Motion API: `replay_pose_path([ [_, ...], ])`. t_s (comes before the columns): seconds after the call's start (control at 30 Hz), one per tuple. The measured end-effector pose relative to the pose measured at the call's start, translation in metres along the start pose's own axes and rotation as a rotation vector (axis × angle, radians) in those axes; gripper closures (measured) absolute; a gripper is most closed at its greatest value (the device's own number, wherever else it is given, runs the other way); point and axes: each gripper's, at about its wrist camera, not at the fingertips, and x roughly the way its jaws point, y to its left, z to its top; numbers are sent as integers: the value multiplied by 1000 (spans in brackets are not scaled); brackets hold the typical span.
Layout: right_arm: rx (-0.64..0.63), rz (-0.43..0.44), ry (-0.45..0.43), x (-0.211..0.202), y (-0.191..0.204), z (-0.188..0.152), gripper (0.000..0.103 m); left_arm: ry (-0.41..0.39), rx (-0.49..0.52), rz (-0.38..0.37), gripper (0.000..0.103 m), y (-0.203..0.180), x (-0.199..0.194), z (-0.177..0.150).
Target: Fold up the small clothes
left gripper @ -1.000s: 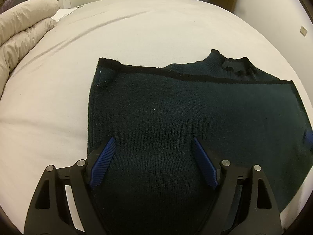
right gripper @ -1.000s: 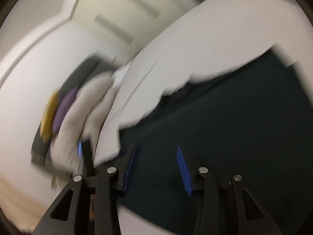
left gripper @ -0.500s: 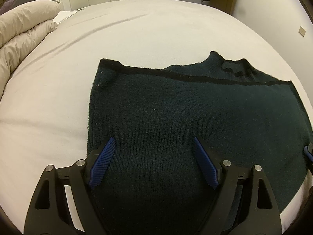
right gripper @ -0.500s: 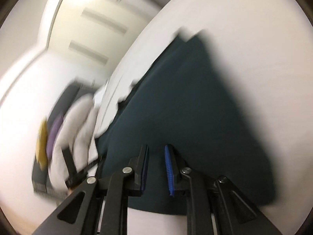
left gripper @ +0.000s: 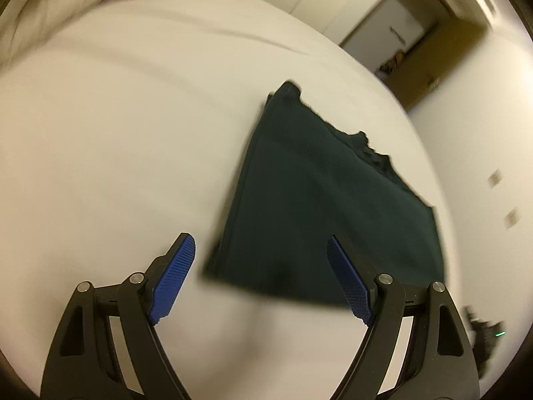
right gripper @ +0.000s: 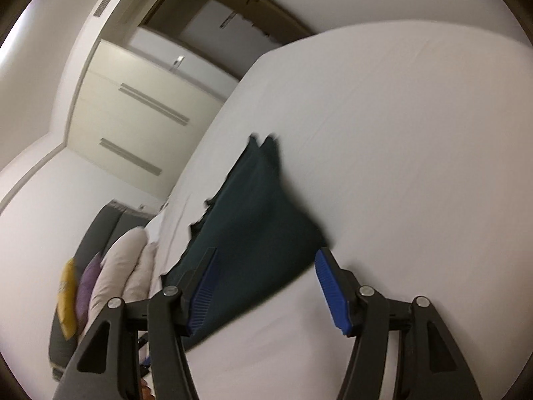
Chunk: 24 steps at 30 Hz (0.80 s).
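A dark green knit sweater [left gripper: 319,213] lies folded flat on the white bed [left gripper: 116,153]; its collar pokes out at the far edge. It also shows in the right wrist view [right gripper: 253,230]. My left gripper [left gripper: 261,276] is open and empty, raised above the sweater's near left corner. My right gripper [right gripper: 265,286] is open and empty, just above the sweater's near edge. Neither gripper touches the cloth.
A bunched beige duvet [left gripper: 66,3] lies at the bed's far left; it also shows in the right wrist view [right gripper: 123,273], next to yellow and purple cushions [right gripper: 75,293]. Wardrobe doors [right gripper: 133,126] and a doorway [left gripper: 396,43] stand beyond the bed.
My left gripper has lifted off the sweater and swung left and back. My right gripper, nearly shut half a second ago, has opened wide and drawn back from the sweater.
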Motion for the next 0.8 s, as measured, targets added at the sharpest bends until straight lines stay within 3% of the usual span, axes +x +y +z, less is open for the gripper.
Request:
replay_pose_path([
  [0.17,-22,80,68,9,23,-22,40,55,-154,-108,20,22,-1,-27],
  [0.3,-56,123,94,8,45,-33,40,64,-273,-217,20,24,9,-27],
  [0.63,-114,170,158,25,82,-43,40,43,-460,-315,20,25,37,-9],
  [0.73,-164,182,188,40,104,-42,40,41,-462,-338,24,21,41,-4],
  [0.8,-201,176,233,61,121,-40,40,47,-471,-357,35,21,48,-1],
])
